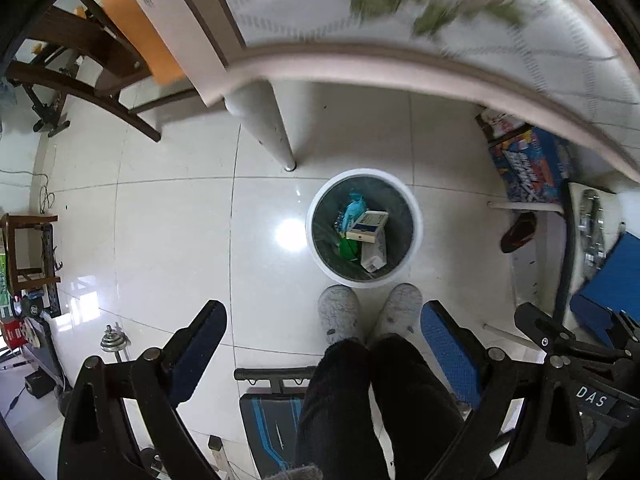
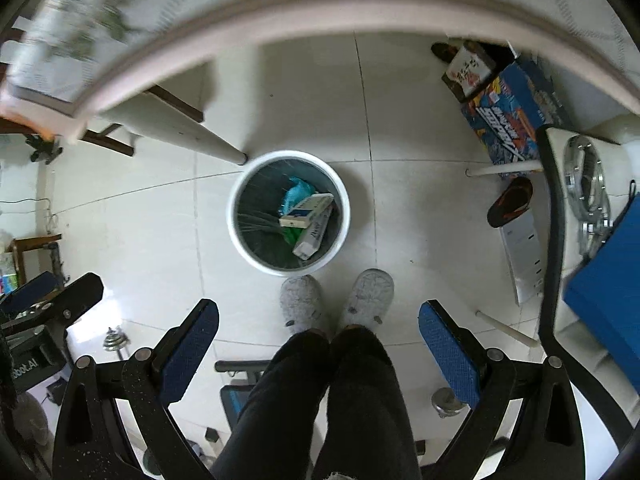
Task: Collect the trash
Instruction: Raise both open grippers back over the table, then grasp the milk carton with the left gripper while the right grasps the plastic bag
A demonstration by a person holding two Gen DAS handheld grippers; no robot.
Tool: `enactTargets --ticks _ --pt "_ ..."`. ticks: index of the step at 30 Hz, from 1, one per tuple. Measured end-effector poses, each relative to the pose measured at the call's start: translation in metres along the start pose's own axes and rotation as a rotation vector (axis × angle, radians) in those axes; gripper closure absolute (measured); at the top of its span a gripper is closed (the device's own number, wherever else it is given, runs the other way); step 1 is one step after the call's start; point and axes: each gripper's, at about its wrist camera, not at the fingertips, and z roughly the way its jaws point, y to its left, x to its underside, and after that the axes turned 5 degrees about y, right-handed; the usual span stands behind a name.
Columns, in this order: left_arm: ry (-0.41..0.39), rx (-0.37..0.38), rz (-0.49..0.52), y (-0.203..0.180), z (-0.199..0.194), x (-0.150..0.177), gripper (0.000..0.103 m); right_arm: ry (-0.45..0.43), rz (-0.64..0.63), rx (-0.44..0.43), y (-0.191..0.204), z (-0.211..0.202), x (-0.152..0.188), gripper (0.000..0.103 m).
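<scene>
left tool spread wide, empty; right tool likewise, "das" label; bin below.

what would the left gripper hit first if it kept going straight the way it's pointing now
Most likely the trash bin on the floor. The open left gripper points down at it with nothing in between, though the person's gray slippers lie just short of the line; depth is hard to judge.
</scene>
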Motion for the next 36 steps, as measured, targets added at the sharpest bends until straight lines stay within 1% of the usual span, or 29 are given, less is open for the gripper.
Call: enactTargets --ticks 3,5,6,7,9,13,15,17,19,21,23,24,25,26,27,28,31,32,33,34,35,36 --pt "-0.023 0.008 0.018 0.001 -0.042 0.009 0.004 -0.021 -0.007 -0.015 0.008 -0.048 0.012 0.002" --pt "-0.036 0.006 0.022 0.002 -0.066 0.012 0.004 -0.027 0.0 -0.028 0.012 -0.072 0.017 0.002" --pt "-0.048 0.011 0.023 0.002 -0.078 0.013 0.004 -0.035 0.01 -0.045 0.012 -0.09 0.02 0.002" --pt "-0.065 0.005 0.023 0.002 -0.094 0.012 0.004 -0.04 0.019 -0.054 0.013 -0.102 0.021 0.002" --pt "-0.094 0.0 0.024 0.0 -0.114 0.008 0.004 -0.062 0.043 -0.078 0.011 -0.132 0.023 0.002" --pt "-0.161 -0.008 0.017 -0.008 -0.149 -0.018 0.004 -0.121 0.108 -0.117 -0.003 -0.178 0.009 0.002" --pt "-0.192 -0.017 0.011 -0.018 -0.16 -0.038 0.004 -0.161 0.137 -0.12 -0.017 -0.201 -0.01 0.002" --pt "-0.217 -0.028 0.006 -0.03 -0.167 -0.063 0.004 -0.174 0.141 -0.109 -0.029 -0.217 -0.031 0.002" --pt "-0.243 -0.046 -0.002 -0.045 -0.172 -0.087 0.004 -0.181 0.123 -0.09 -0.046 -0.235 -0.063 0.002" --pt "-0.262 -0.062 -0.006 -0.061 -0.175 -0.108 0.004 -0.208 0.117 -0.041 -0.066 -0.255 -0.102 0.002" --pt "-0.265 -0.061 -0.018 -0.079 -0.178 -0.142 0.004 -0.235 0.14 -0.009 -0.093 -0.269 -0.137 0.002" --pt "-0.262 -0.058 -0.024 -0.086 -0.18 -0.155 0.004 -0.25 0.165 -0.008 -0.11 -0.277 -0.159 0.002" --pt "-0.255 -0.057 -0.033 -0.094 -0.179 -0.173 0.004 -0.26 0.185 -0.016 -0.122 -0.281 -0.177 0.002" --pt "-0.246 -0.043 -0.046 -0.103 -0.178 -0.195 0.004 -0.27 0.217 -0.029 -0.14 -0.287 -0.204 0.002" --pt "-0.239 -0.032 -0.059 -0.109 -0.179 -0.212 0.004 -0.277 0.241 -0.039 -0.152 -0.289 -0.222 0.002" --pt "-0.221 -0.025 -0.081 -0.12 -0.178 -0.238 0.004 -0.286 0.277 -0.063 -0.168 -0.291 -0.247 0.002" --pt "-0.175 0.022 -0.137 -0.142 -0.178 -0.295 0.004 -0.28 0.393 -0.13 -0.213 -0.286 -0.324 0.002" --pt "-0.154 0.043 -0.154 -0.154 -0.177 -0.322 0.004 -0.278 0.428 -0.154 -0.224 -0.282 -0.345 0.007" --pt "-0.142 0.054 -0.162 -0.165 -0.176 -0.343 0.004 -0.268 0.467 -0.18 -0.238 -0.277 -0.369 0.014" --pt "-0.13 0.064 -0.169 -0.175 -0.175 -0.361 0.005 -0.249 0.502 -0.205 -0.252 -0.269 -0.392 0.017" --pt "-0.118 0.071 -0.174 -0.184 -0.173 -0.378 0.005 -0.236 0.524 -0.223 -0.261 -0.262 -0.407 0.018" --pt "-0.105 0.084 -0.181 -0.192 -0.171 -0.394 0.005 -0.22 0.545 -0.238 -0.272 -0.254 -0.429 0.019"
